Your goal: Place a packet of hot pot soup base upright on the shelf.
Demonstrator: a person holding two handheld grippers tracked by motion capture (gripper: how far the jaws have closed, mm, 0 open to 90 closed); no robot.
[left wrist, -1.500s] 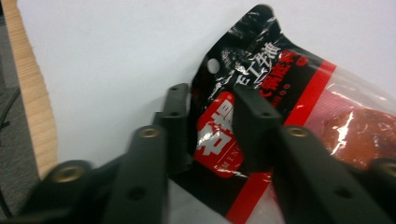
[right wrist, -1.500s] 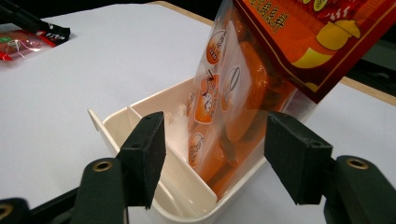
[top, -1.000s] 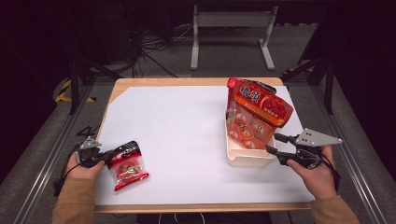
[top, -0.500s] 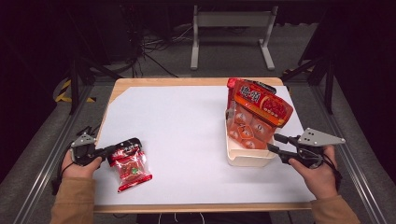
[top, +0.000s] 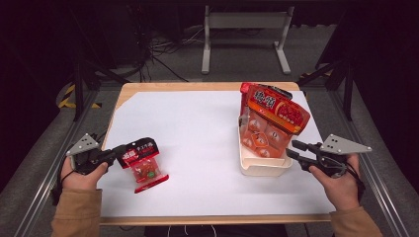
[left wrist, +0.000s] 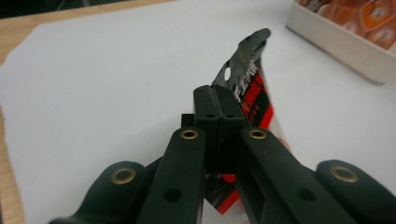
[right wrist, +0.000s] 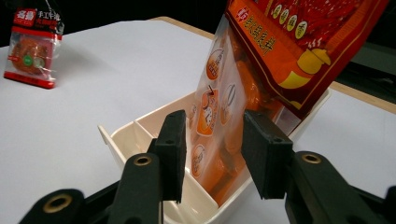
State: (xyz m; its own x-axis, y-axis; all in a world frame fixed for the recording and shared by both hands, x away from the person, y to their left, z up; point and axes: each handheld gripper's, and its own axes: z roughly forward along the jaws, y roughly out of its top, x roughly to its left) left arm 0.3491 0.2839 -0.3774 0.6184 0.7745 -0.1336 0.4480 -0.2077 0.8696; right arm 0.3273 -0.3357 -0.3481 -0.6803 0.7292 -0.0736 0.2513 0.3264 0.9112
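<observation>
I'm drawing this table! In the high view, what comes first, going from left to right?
Left tool → small red snack packet held in it → cream tray with the big orange bags standing in it → right tool.

Dark room, grey floor [top: 197, 59], metal stand [top: 245, 37], loose cables [top: 163, 47].

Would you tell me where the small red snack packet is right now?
In the high view, the small red snack packet hangs at the table's front left, clamped in the left gripper, far from the white bin.
</observation>
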